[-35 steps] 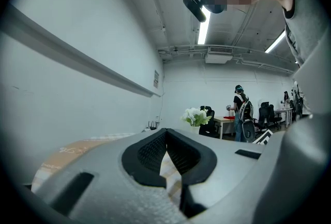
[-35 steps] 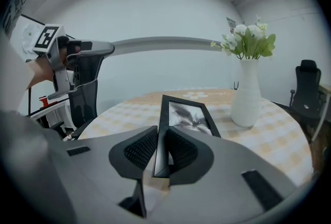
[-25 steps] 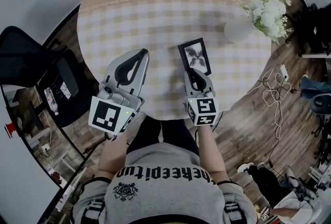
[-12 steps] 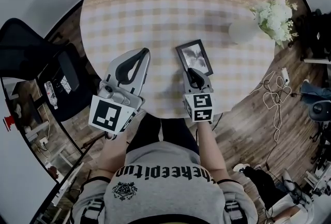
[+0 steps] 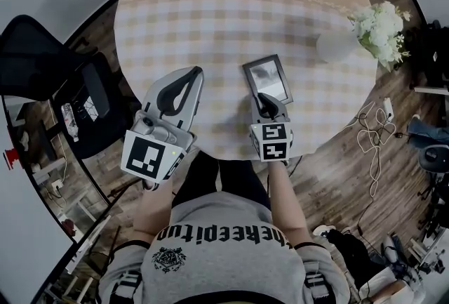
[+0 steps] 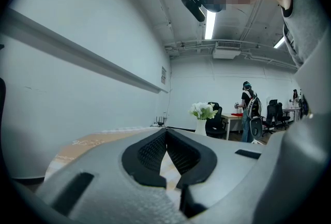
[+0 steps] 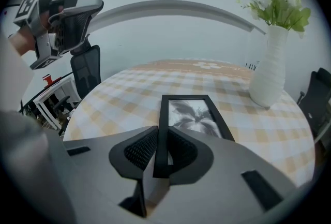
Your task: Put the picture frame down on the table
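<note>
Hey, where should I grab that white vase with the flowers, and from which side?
Take the white vase around its slimmer upper body, coming in level from the side facing you. It stands upright and round, and the flowers block the top. The right tongs are shut on the picture frame.

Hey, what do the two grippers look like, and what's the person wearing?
Both the left gripper and right gripper have light grey shells with black ribbed pads. Each carries a white cube with black square markers. The person wears a grey sweatshirt with black lettering across the chest.
</note>
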